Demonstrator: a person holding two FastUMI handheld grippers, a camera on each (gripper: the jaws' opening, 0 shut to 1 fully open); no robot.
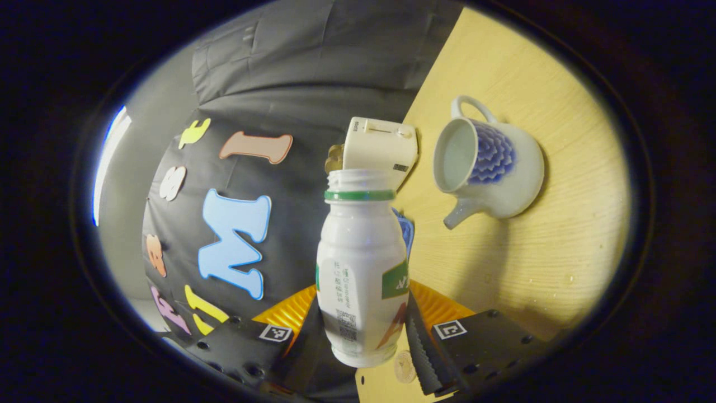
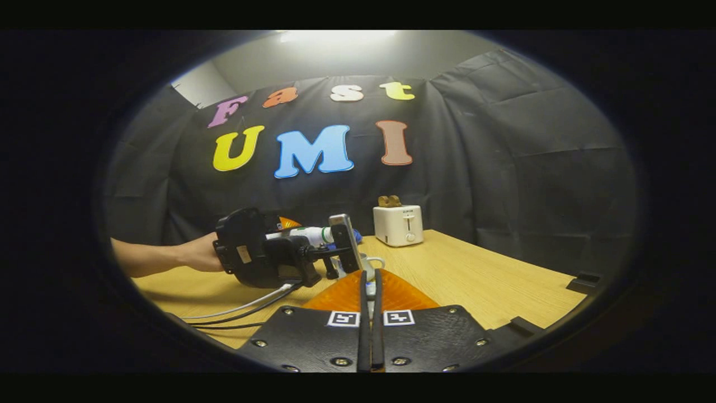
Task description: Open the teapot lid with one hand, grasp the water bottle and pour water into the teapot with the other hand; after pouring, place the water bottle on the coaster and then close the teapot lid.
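Two grippers, one bottle, one teapot, one toaster on one wooden table (image 1: pixel 520 263). Left gripper (image 1: pixel 363 336) clamps the water bottle (image 1: pixel 361 268) w/ both fingers on its lower body; bottle is uncapped, green ring round the neck, mouth aimed toward the far toaster (image 1: pixel 380 148) and tipped toward the table. Teapot (image 1: pixel 489 168) sits right of the bottle in the left gripper view, well apart from it, lid off, white inside showing, blue pattern on its side, spout pointing near-left, handle on the far side. Something brown sticks up from the toaster's slots.

Right gripper (image 2: pixel 370 313): fingers nearly together, a small white thing between them at the tips; can't tell if it's the lid or if they're pressing on it. In the right gripper view the left gripper (image 2: pixel 313 246) and the hand (image 2: pixel 198 254) holding it are to the left, bottle lying roughly level above the teapot, which is mostly hidden behind the fingers. Two cables (image 2: pixel 240 310) trail from that gripper across the table.
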